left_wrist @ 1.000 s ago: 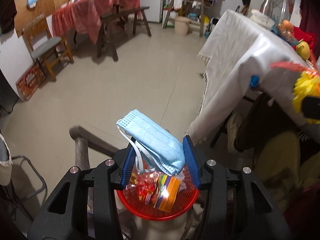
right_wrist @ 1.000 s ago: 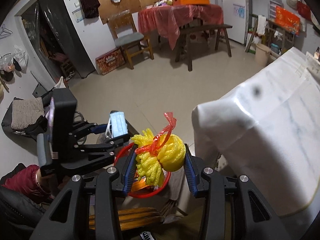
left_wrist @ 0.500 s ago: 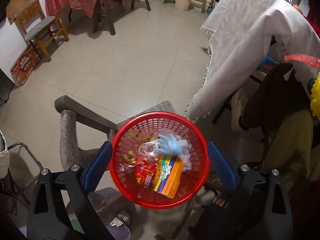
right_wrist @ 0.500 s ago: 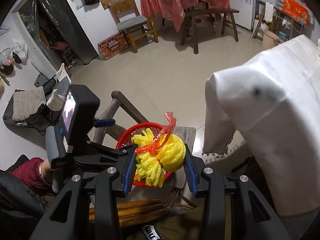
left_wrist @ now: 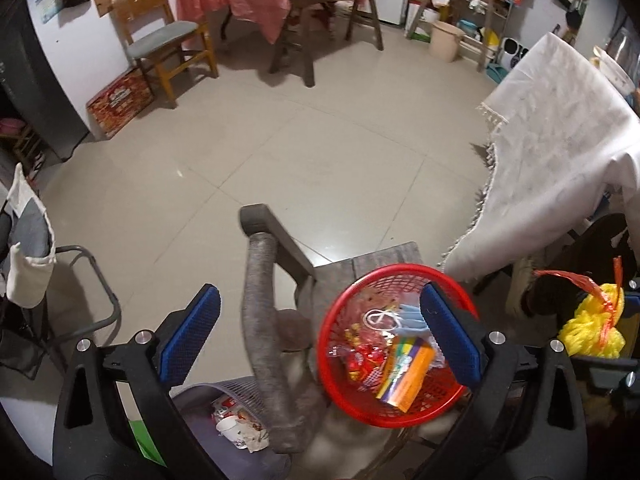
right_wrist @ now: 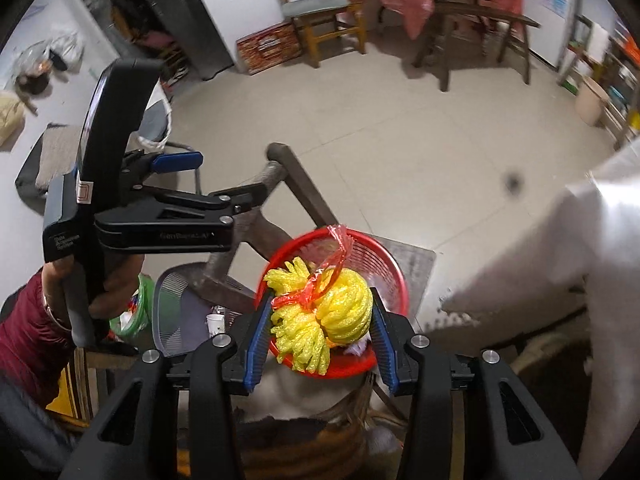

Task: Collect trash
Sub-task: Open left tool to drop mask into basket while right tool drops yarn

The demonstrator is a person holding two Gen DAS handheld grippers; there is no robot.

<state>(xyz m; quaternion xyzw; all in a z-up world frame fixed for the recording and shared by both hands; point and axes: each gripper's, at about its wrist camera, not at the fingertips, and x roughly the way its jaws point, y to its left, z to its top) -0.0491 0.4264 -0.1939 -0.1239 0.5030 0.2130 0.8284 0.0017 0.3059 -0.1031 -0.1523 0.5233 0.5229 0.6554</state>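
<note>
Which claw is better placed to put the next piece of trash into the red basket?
Right. The right claw sits directly above the red basket, its jaws opening around the yellow foam net. The left claw is open, holds nothing, and is opening further.

I can make out very little writing from here. On the black plastic body of the left gripper (right_wrist: 176, 160), seen from the right wrist camera, there is faint embossed lettering along the side bar and a few small pale lines of print near the handle, but none of it is sharp enough for me to read. The red printed cardboard box (left_wrist: 120, 102) against the wall carries a logo too blurred to read.
</note>
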